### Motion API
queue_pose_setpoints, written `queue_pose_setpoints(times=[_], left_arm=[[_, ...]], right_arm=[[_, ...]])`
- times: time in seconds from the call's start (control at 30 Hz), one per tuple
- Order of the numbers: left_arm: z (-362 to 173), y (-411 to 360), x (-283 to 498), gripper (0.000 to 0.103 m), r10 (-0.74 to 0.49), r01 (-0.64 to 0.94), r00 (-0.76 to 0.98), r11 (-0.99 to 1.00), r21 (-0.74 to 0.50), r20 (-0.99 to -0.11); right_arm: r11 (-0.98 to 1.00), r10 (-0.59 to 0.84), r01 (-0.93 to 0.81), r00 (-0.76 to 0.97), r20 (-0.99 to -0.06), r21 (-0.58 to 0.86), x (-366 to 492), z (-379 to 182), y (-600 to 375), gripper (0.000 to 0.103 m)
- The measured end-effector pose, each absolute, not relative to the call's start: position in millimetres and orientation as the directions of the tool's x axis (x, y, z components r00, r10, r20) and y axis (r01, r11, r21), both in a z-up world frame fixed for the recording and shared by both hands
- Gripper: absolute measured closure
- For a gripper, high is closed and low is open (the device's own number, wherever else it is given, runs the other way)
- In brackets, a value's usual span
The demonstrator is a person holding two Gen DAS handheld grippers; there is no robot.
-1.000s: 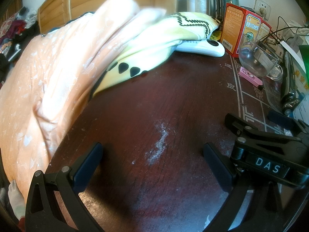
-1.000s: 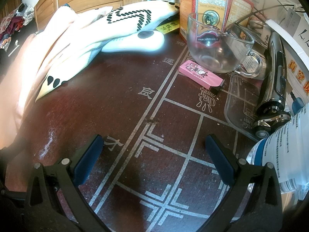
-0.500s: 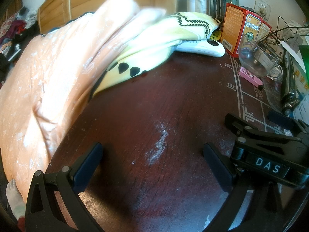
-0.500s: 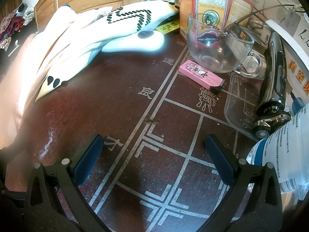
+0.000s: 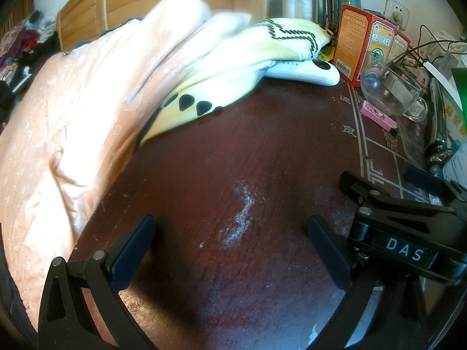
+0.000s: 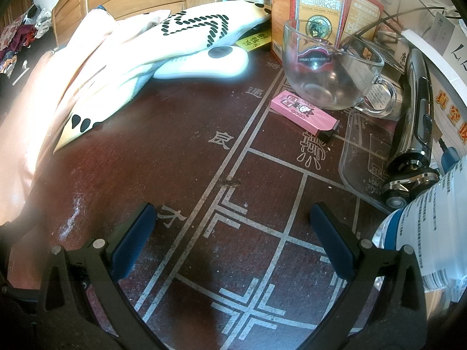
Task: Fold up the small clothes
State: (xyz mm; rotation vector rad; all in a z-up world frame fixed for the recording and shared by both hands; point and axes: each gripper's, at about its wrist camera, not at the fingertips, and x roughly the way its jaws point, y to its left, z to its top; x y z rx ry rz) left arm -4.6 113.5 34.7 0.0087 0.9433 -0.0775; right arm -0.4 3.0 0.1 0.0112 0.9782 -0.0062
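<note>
A peach garment [image 5: 73, 110] lies heaped over the left edge of the dark wooden table [image 5: 233, 151]. On top of it rests a pale yellow garment with black marks [image 5: 233, 58], also at the upper left of the right wrist view [image 6: 163, 40]. My left gripper [image 5: 230, 245] hovers open over bare wood, well short of both clothes. The body of my right gripper shows at the right of the left wrist view. My right gripper [image 6: 233, 239] is open above the white board lines, with nothing between its fingers.
A white remote-like device [image 6: 204, 64] lies by the yellow garment. Behind it stand red boxes [image 6: 318, 8], a glass cup [image 6: 329, 73], a pink case [image 6: 303, 113], an electric shaver [image 6: 414, 134] and a plastic bottle [image 6: 432, 230] at the right. Cables crowd the back right.
</note>
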Motion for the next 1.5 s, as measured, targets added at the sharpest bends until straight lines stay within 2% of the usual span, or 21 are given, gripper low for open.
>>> queue_pose_setpoints(times=[1.5], left_arm=[[33.9,113.4,-4.8,0.000,-0.063,0.070,0.585,0.997,-0.027,-0.809]], right_arm=[[1.000,0.000,0.010,0.558,-0.830,0.007,-0.2,0.2,3.0,0.000]])
